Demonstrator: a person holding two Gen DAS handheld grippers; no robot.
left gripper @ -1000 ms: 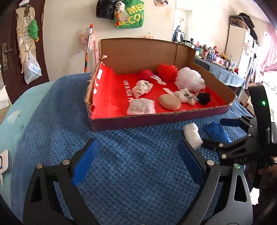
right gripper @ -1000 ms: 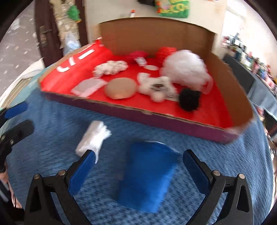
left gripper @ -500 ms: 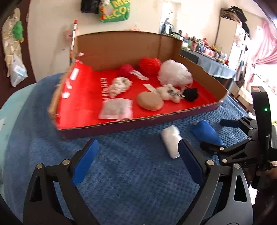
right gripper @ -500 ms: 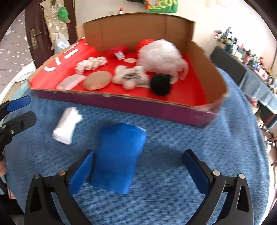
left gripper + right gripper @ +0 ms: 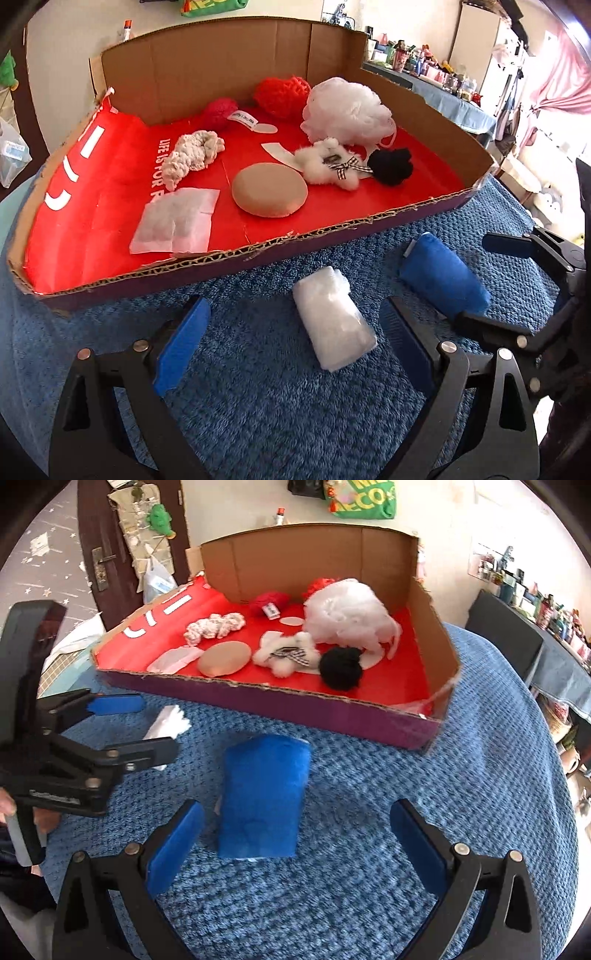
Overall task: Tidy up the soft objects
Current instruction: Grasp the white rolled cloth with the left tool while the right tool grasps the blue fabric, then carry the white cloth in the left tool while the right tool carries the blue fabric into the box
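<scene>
White packet (image 5: 334,323) and blue pouch (image 5: 264,797) between spread hand-held gripper fingers

Blue blanket (image 5: 280,417) over table: nubby, matt woven cloth. Cardboard box (image 5: 229,62): raw corrugated walls, glossy red liner. Blue roll (image 5: 264,797): plush fleece. White bundle (image 5: 332,325): crinkly clear plastic wrap. Fingers (image 5: 173,845): matt blue pads.

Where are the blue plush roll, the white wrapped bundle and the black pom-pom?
blue plush roll (image 5: 263,794): right wrist view, middle of its top face.
white wrapped bundle (image 5: 332,317): left wrist view, middle of the wrapper.
black pom-pom (image 5: 392,166): left wrist view, its fuzzy middle.
</scene>
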